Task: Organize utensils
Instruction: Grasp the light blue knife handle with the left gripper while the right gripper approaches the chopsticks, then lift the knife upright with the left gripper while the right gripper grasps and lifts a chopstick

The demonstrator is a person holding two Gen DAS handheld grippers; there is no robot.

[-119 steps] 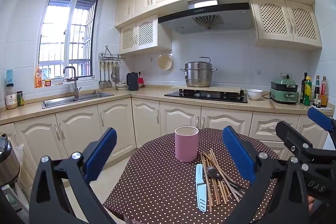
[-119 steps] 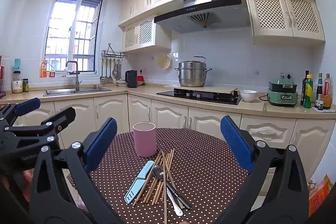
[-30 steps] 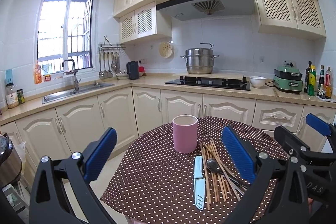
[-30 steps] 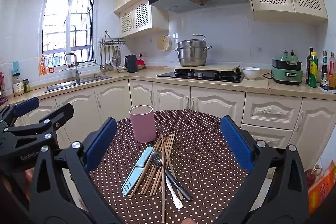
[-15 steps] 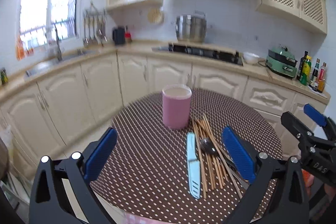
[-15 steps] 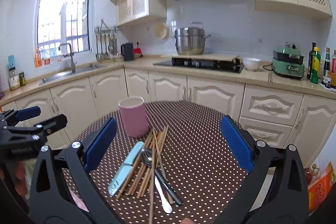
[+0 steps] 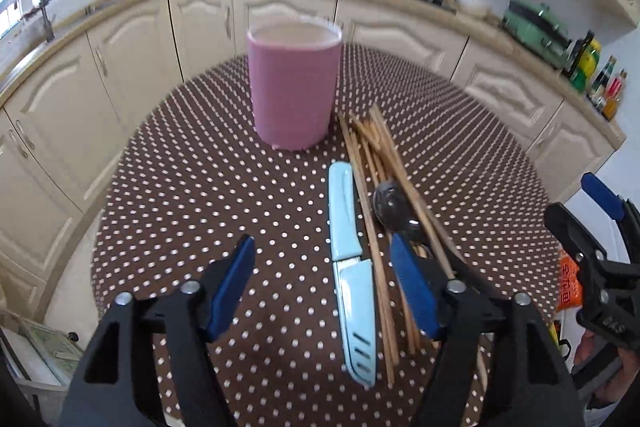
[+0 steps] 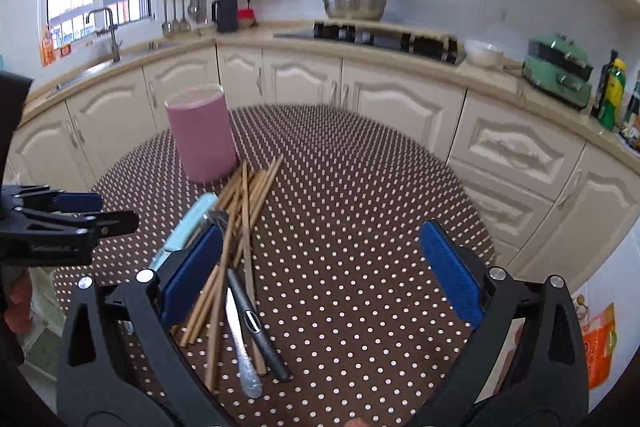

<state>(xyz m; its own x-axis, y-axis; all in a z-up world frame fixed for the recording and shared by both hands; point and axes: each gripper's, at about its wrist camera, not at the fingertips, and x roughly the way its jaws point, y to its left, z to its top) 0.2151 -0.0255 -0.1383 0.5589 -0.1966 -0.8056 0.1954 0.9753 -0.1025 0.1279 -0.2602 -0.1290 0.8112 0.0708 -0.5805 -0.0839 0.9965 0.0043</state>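
Left wrist view: the left gripper [image 7: 323, 291], its blue-padded jaws closing but still apart and pressing on nothing, hangs over the round table with a brown white-dotted cloth [image 7: 192, 187]. The light-blue sheathed knife [image 7: 350, 267] lies lengthwise between the jaws; whether the pads touch the cloth cannot be told. To its right lies the bundle of wooden chopsticks [image 7: 376, 163], crossing a steel spoon [image 7: 390, 205]. The pink cylindrical holder [image 7: 294, 87] stands upright at the far side, just left of the chopstick tips. Right wrist view: the right gripper [image 8: 320, 271] holds its jaws wide with nothing between the pads, its left pad just beside the chopsticks [image 8: 244, 211]. A black-handled utensil [image 8: 256, 327] and a silver handle [image 8: 240, 343] lie nearest. The holder [image 8: 202, 135] stands far left.
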